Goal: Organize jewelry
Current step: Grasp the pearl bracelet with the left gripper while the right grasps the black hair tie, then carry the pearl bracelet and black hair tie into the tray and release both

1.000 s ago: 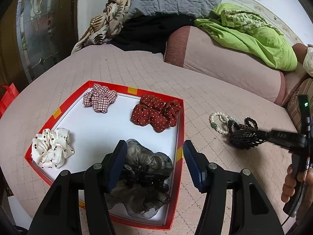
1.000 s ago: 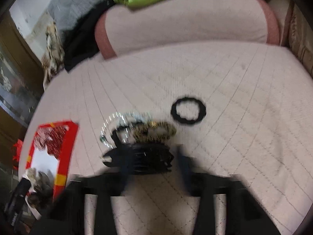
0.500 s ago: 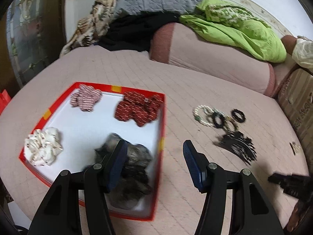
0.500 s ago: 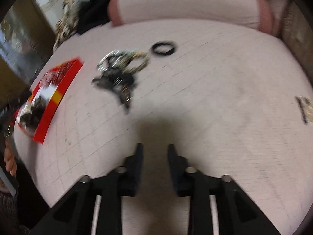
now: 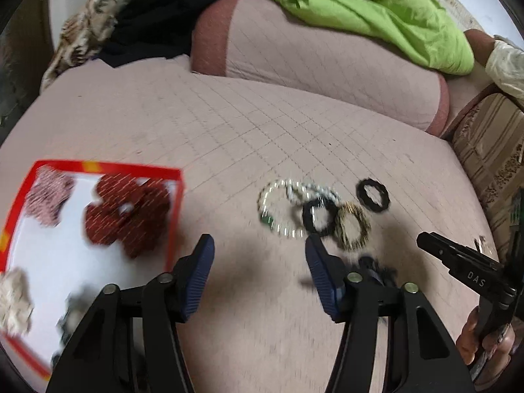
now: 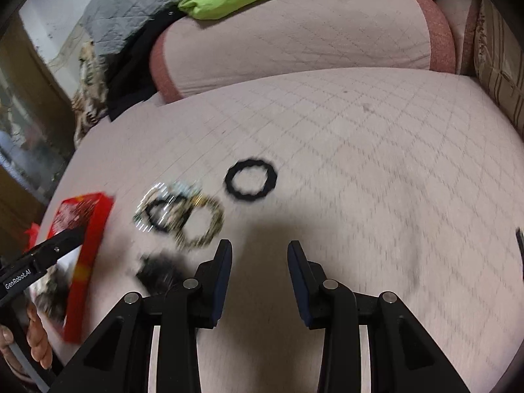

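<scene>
Two grippers, both empty. Left gripper [image 5: 258, 275] half spread and just been narrowing, right gripper [image 6: 259, 273] partly spread, just been widening. Bracelet cluster [image 5: 314, 213] lies on the bedspread [image 5: 229, 131] just ahead-right of the left one, which looks nearer. Red tray [image 5: 173, 222] sits left. Both pitched steeply down.

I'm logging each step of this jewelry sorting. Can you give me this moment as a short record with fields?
surface: quilted pink bed cover
tray: red-rimmed tray, holds scrunchies, among them a red dotted scrunchie
loose on cover: pearl bracelet, overlapping black ring and gold ring; separate black ring
left gripper: open, empty, jaws just closing
right gripper: open, empty
</scene>
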A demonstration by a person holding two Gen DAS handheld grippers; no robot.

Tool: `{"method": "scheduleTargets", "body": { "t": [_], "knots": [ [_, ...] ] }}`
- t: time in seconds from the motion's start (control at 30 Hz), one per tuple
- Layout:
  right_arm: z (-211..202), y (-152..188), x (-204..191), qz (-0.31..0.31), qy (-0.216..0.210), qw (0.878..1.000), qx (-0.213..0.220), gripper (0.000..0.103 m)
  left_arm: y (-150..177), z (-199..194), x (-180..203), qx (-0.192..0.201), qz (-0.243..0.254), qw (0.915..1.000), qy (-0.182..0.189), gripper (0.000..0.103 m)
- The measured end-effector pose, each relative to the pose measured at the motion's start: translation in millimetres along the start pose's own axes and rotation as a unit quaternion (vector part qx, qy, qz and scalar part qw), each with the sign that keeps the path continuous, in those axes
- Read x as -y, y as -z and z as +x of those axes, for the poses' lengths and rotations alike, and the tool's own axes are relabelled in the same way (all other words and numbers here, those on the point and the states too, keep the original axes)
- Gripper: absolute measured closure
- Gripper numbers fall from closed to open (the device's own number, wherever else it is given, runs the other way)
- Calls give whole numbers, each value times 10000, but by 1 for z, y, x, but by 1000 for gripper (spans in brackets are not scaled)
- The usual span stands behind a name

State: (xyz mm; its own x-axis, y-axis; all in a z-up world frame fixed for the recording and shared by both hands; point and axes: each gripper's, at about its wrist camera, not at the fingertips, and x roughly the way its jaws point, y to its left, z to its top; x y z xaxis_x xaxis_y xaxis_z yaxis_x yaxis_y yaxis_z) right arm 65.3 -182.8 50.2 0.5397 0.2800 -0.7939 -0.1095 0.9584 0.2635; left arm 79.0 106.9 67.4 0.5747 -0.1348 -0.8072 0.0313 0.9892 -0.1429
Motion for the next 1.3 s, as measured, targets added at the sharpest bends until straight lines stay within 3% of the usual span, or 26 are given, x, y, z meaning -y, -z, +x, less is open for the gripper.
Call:
{"method": "scheduleTargets", "body": {
  "t": [0.07, 0.3, 0.5, 0.57, 0.6, 0.9, 1.03, 1.3],
  "knots": [
    [14, -14, -1, -67, 111, 9999, -32, 65, -13, 24, 0, -140, 16, 9999, -97, 61],
    [59, -43, -5, -282, 475, 9984, -127, 65, -29, 84, 3, -548, 29, 9982, -235, 61],
    [75, -45, -9, -552, 745, 9956, -120, 66, -26, 94, 14, -364, 348, 9976, -475, 62],
    [79, -45, -16, -724, 980, 9925, -93, 91, -21, 93, 21, -302, 600, 9959, -600, 84],
    [79, -45, -18, -759, 976, 9923, -114, 91, -20, 93, 24, -319, 720, 9949, -635, 93],
    [42, -11, 3, -602, 1221, 9903, -258, 94, 19, 43, 26, -428, 801, 9921, -869, 94],
    [12, 14, 14, -576, 1318, 9894, -223, 94, 36, 0, 26, -261, 739, 9947, -661, 94],
    [-58, 39, 6, -478, 925, 9943, 209, 94, 57, -99, 23, 312, 684, 9970, -162, 94]
  ]
}}
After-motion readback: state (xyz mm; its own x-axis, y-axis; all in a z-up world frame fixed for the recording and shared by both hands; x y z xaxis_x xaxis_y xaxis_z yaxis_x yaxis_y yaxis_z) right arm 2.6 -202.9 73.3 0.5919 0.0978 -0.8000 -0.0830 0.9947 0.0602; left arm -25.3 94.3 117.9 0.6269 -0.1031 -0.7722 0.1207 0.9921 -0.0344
